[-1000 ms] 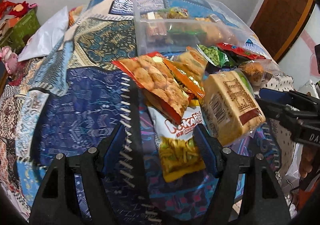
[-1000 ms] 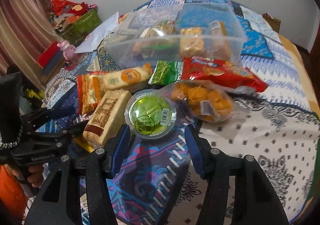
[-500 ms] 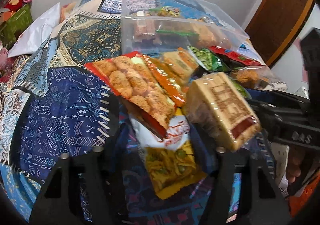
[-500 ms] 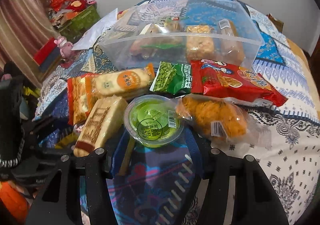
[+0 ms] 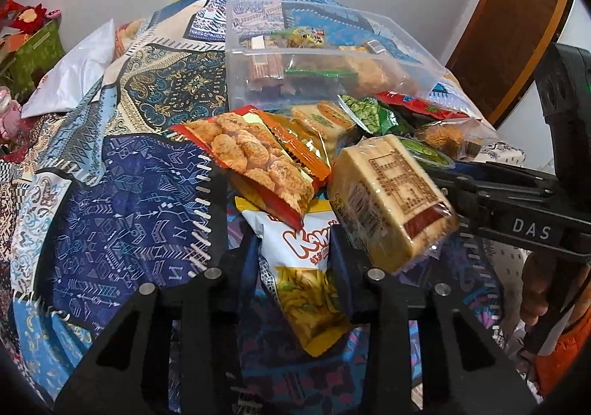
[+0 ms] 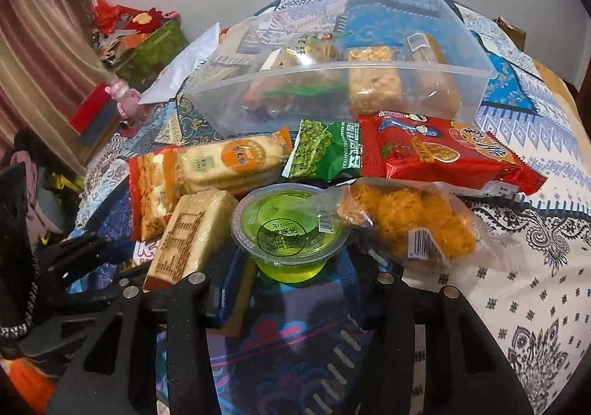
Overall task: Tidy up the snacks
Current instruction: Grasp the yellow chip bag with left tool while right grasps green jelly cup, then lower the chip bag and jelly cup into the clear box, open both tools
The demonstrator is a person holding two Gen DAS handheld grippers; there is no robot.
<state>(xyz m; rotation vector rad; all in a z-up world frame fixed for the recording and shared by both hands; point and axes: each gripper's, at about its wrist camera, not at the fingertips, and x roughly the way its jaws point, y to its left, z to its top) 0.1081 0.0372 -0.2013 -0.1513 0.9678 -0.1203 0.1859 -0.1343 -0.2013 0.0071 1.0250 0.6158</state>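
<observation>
Grasping 2 snacks for transfer to the clear bin [image 6: 369, 82].
Left tool [image 5: 291, 259] closes on the white chip bag [image 5: 299, 267]; right tool [image 6: 291, 274] brackets the green jelly cup [image 6: 290, 226], contact unclear. Both lie on the bed [image 6: 517, 285] before the bin; next, lift clear without dragging neighbouring packets.

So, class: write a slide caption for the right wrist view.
Right gripper closing around a green jelly cup among snacks before a clear bin.
</observation>
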